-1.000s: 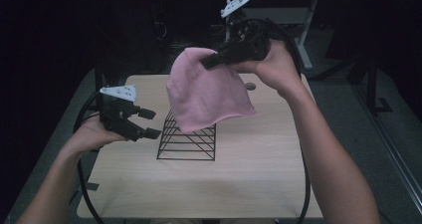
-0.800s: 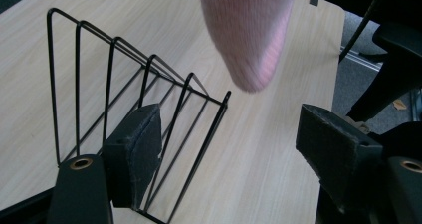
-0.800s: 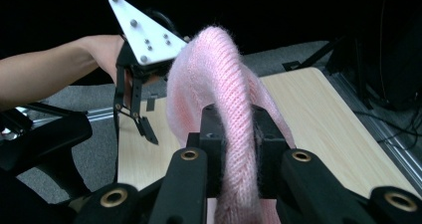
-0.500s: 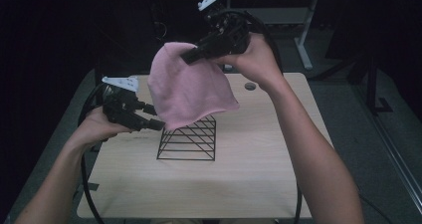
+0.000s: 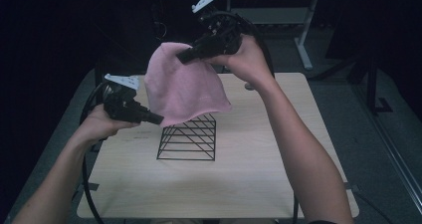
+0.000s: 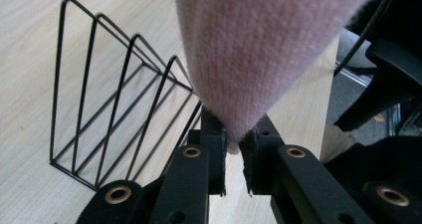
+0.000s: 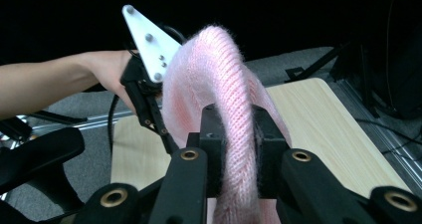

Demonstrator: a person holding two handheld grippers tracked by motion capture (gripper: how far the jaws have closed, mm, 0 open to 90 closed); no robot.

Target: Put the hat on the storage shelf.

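Wooden worktop [image 5: 249, 184] carries a black wire rack [image 5: 188, 139]. Above it hangs the pink knit hat [image 5: 184, 87], stretched between both tools, probably to spread it for draping. Right tongs [image 5: 181, 58] clamp its top; left tongs [image 5: 158, 118] pinch its lower edge.

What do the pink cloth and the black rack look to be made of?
Cloth: seemingly knitted yarn, soft and matte; ribbed stitches and fuzzy fibres show, and it drapes limply. Rack: apparently thin metal wire with a black coating; rigid, evenly bent rods.
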